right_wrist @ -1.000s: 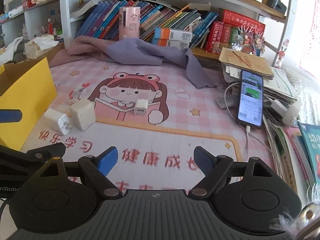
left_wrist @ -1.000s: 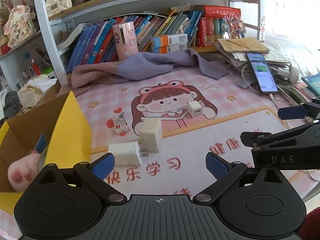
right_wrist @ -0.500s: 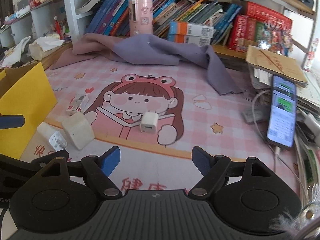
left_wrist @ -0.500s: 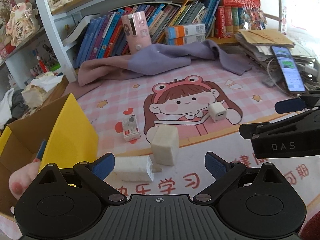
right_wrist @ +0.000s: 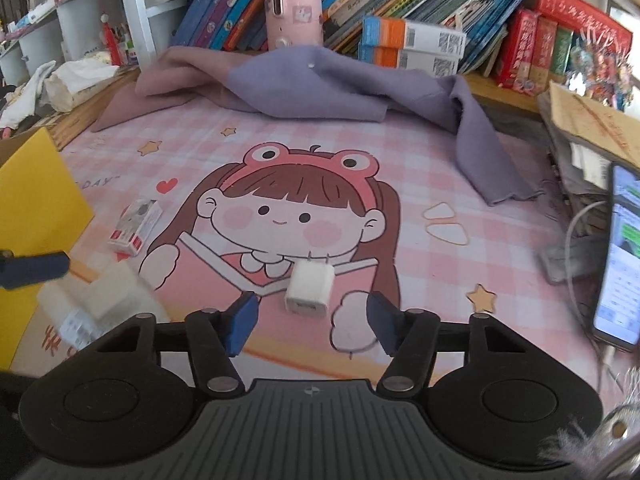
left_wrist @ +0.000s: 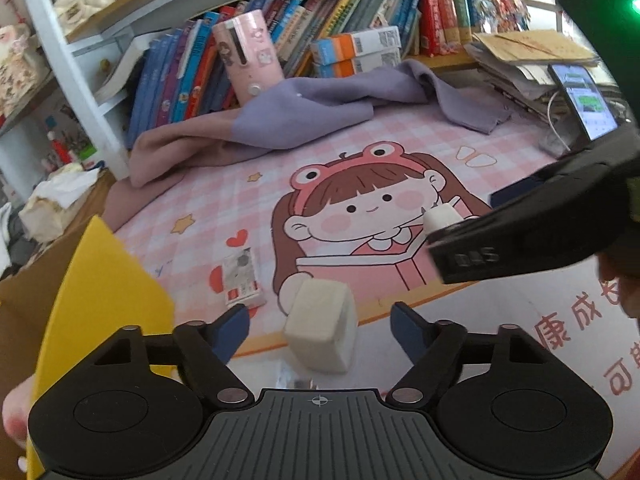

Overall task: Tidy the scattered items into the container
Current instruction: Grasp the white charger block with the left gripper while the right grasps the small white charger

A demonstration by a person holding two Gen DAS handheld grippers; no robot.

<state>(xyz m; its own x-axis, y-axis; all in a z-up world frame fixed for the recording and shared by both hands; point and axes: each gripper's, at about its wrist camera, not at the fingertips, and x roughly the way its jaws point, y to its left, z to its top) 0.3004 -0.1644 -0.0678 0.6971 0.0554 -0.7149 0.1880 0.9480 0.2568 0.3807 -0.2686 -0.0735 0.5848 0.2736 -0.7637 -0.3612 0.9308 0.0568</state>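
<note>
Cream-white charger block point(left_wrist: 320, 332) sits right btwn the left gripper point(left_wrist: 320, 330) fingers in the left wrist view, tilted on one corner, w/ daylight on both sides of it: jaws have just been closing in but the blue pads aren't on it yet, so nothing gripped. Second white plug point(left_wrist: 294, 378) pokes out just under that block at 6 o'clock, mostly hidden by the gripper body. Small red-and-white packet point(left_wrist: 242, 280) lies flat at 10 o'clock from the block, near it, not touching. Yellow cardboard box point(left_wrist: 100, 292) stands at 9 o'clock, hard against the left finger's side of the frame; can't see inside it from here. Over on the right wrist view, the right gripper point(right_wrist: 311, 320) frames the small white USB cube point(right_wrist: 309, 292), prongs pointing to 12 o'clock; its jaws have also just been narrowing, cube is btwn the tips w/ a gap each side, no contact, so not held. All this is on the pink cartoon desk mat point(right_wrist: 420, 168). Purple cloth point(right_wrist: 320, 88) is heaped at 12 o'clock, pink cylinder gadget point(right_wrist: 292, 4) upright behind it against the books. Phone point(right_wrist: 622, 256) lies at 3 o'clock, well apart from the cube.
</note>
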